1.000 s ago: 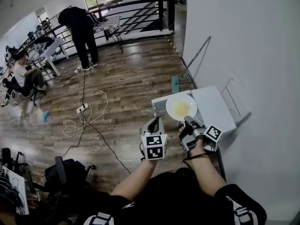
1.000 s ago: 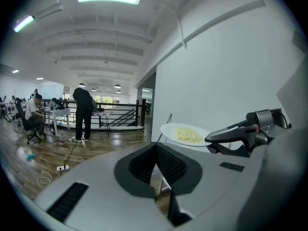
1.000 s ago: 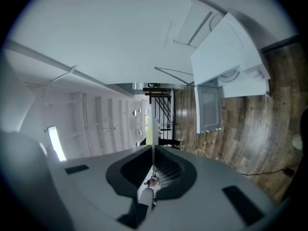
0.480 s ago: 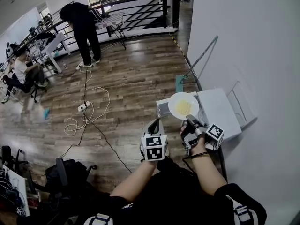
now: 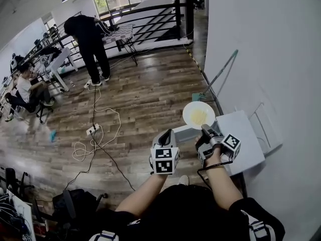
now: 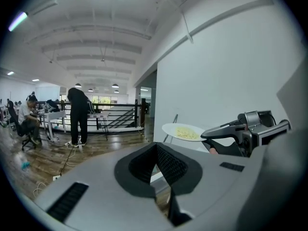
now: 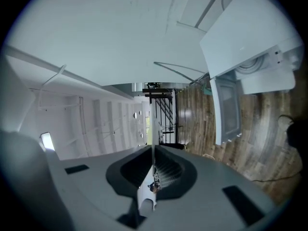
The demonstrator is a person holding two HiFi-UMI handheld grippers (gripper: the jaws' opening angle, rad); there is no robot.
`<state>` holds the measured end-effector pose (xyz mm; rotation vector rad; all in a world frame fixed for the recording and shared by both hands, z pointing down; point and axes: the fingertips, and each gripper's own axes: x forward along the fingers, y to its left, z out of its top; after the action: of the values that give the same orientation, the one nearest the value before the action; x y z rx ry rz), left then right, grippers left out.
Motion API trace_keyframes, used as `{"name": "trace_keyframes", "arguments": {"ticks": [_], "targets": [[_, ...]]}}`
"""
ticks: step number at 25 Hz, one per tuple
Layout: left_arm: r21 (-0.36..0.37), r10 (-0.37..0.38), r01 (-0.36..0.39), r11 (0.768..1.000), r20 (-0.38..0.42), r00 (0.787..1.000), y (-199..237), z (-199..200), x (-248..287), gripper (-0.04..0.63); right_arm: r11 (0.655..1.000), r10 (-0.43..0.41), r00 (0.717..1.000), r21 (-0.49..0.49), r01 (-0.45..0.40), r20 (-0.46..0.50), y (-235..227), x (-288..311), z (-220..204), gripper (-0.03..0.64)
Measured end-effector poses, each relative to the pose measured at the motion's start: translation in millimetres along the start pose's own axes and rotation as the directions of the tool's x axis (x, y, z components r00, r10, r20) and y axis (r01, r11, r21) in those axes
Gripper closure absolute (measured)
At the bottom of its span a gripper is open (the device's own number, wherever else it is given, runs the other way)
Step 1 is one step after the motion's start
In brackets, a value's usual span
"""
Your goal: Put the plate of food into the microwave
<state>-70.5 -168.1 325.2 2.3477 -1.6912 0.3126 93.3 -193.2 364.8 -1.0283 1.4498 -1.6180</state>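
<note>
A white plate (image 5: 199, 115) with pale yellow food on it hangs in the air, gripped at its near rim by my right gripper (image 5: 205, 130), which is shut on it. In the right gripper view the plate (image 7: 152, 129) shows edge-on as a thin line between the jaws of my right gripper (image 7: 153, 150). The white microwave (image 5: 242, 140) stands to the right of and below the plate, against the wall, with its door (image 5: 186, 133) swung out to the left. My left gripper (image 5: 166, 135) is shut and holds nothing, a little left of the plate (image 6: 183, 131).
A white wall (image 5: 271, 44) runs along the right. A mop (image 5: 216, 79) leans on it beyond the microwave. Cables and a power strip (image 5: 92, 130) lie on the wooden floor. A person in black (image 5: 90, 39) stands at a table far off, and another sits at the left.
The plate in my right gripper has moved off the microwave's top towards its front left corner. The microwave now lies lower and further right in the head view. The left gripper has kept its place beside it.
</note>
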Motion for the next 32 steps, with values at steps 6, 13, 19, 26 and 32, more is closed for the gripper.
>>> {"name": "trace_keyframes", "arguments": {"ticks": [6,13,19,26,32], "targets": [[-0.010,-0.022,0.022,1.000,-0.001,1.000,4,17,63,0.596,0.999,0.022,1.000,-0.034,-0.021,0.018,15,49,41,0.591],[-0.008,-0.070,0.070,0.998,-0.018,0.997,-3,26,135,0.597,1.000,-0.002,0.999,-0.019,0.002,0.045,8,89,87,0.591],[0.005,-0.125,0.125,0.992,-0.021,0.992,-25,36,191,0.597,1.000,-0.018,0.995,-0.022,0.020,0.103,4,103,135,0.591],[0.035,-0.220,0.222,0.974,-0.058,0.974,-65,28,228,0.597,1.000,0.015,0.980,-0.026,-0.010,0.201,-9,79,174,0.591],[0.069,-0.345,0.352,0.933,-0.103,0.933,-119,20,248,0.596,1.000,-0.009,0.943,-0.022,0.017,0.332,-21,37,208,0.591]]}}
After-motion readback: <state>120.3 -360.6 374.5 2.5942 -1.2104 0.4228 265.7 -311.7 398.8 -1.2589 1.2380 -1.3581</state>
